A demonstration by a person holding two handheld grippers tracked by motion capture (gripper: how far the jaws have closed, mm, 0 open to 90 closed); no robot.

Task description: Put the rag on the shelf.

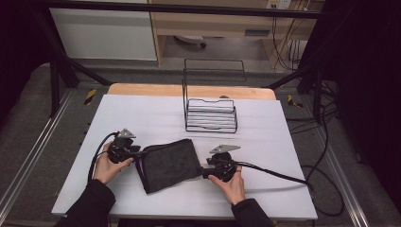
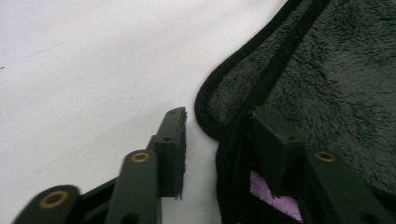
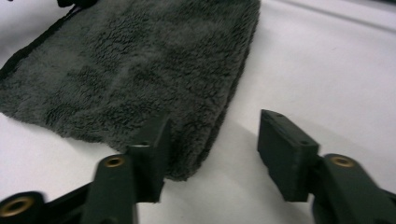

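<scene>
A folded dark grey fleece towel [image 1: 168,163] lies on the white table [image 1: 142,113] in front of the person. My left gripper [image 1: 137,153] is at the towel's left edge, its jaws apart. In the left gripper view [image 2: 218,116] one jaw rests on the bare table and the other lies over the towel [image 2: 327,79], with the black hemmed edge between them and a gap beside it. My right gripper [image 1: 204,171] is at the towel's right near corner. In the right gripper view [image 3: 217,119] its jaws straddle that corner of the towel [image 3: 140,70] without pressing it.
A black wire rack [image 1: 211,113] stands at the table's back middle. A bit of purple [image 2: 271,191] shows under the towel's hem. Cables [image 1: 283,176] trail off the table's right side. Black frame posts stand at both back corners.
</scene>
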